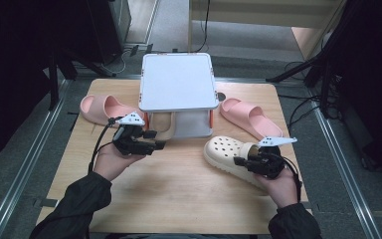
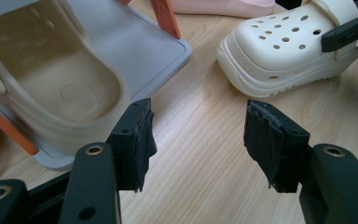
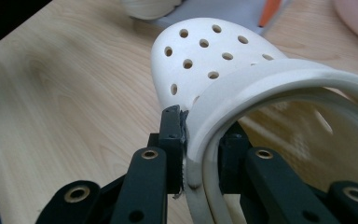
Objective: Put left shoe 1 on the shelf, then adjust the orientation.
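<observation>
A cream clog (image 1: 226,152) with holes in its toe lies on the wooden table (image 1: 179,189) at the right. My right gripper (image 1: 241,162) is shut on the clog's side wall beside the heel strap. In the right gripper view the rim of the clog (image 3: 209,56) is pinched between the jaws of my right gripper (image 3: 200,135). A second, beige clog (image 2: 51,84) sits on the lower shelf (image 2: 135,51) of a small white rack (image 1: 178,82). My left gripper (image 2: 198,130) hangs open just in front of that shelf, with bare table between its fingers.
Two pink slides lie on either side of the rack, one at the left (image 1: 102,108) and one at the right (image 1: 248,117). Orange legs (image 2: 165,16) hold up the rack's top. Dark stands and cables surround the table.
</observation>
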